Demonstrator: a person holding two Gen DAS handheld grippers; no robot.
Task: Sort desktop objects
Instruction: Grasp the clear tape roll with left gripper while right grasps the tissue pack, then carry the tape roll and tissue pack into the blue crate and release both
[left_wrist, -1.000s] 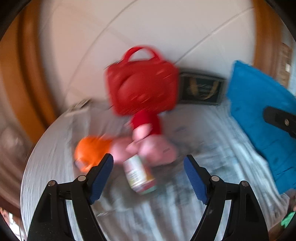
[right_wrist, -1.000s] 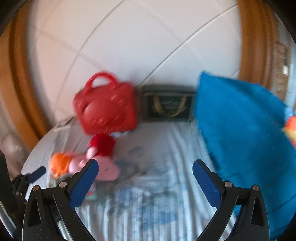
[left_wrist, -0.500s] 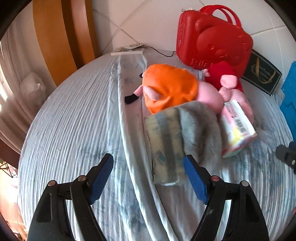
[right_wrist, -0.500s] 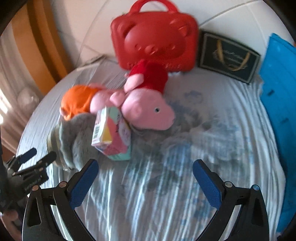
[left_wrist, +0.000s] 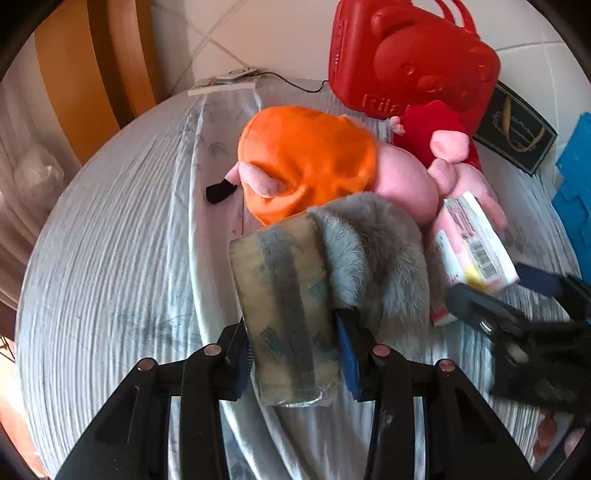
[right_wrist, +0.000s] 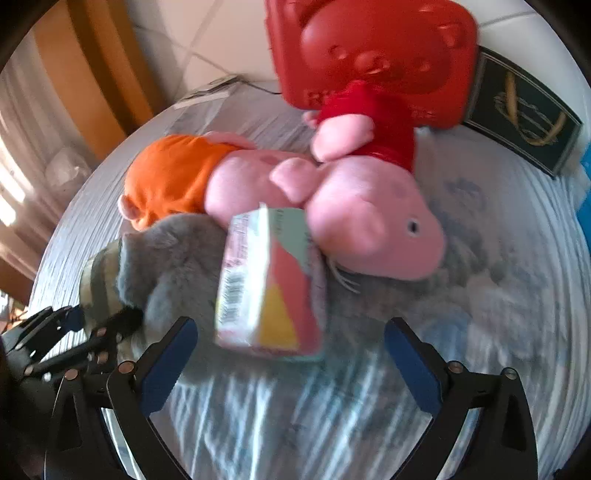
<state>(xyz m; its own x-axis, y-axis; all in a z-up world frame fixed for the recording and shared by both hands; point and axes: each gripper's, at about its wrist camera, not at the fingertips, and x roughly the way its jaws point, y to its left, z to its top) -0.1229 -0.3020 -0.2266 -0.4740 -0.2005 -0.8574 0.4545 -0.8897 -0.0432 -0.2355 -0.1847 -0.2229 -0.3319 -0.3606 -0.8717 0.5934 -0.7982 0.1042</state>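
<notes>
- Left gripper (left_wrist: 295, 354) has just been closing, and its fingers now sit right against both sides of the clear packet (left_wrist: 286, 314) with the grey fur thing (left_wrist: 373, 258) draped over its far end. Looks like a proper grab, so the first item should be ready to lift off the bed sheet (left_wrist: 110, 266).
- Right gripper (right_wrist: 290, 354) has been narrowing a bit too, but its fingers are wide apart and hold nothing. The pastel box (right_wrist: 266, 284) sits between them toward 12 o'clock, not touched.
- The box leans on the pink pig plush (right_wrist: 369, 229); the red case (right_wrist: 369, 55) stands behind at 12 o'clock.
- Versus half a second back: the packet was out ahead of open left fingers, and the box was well beyond the right ones. Both have come in closer.
</notes>
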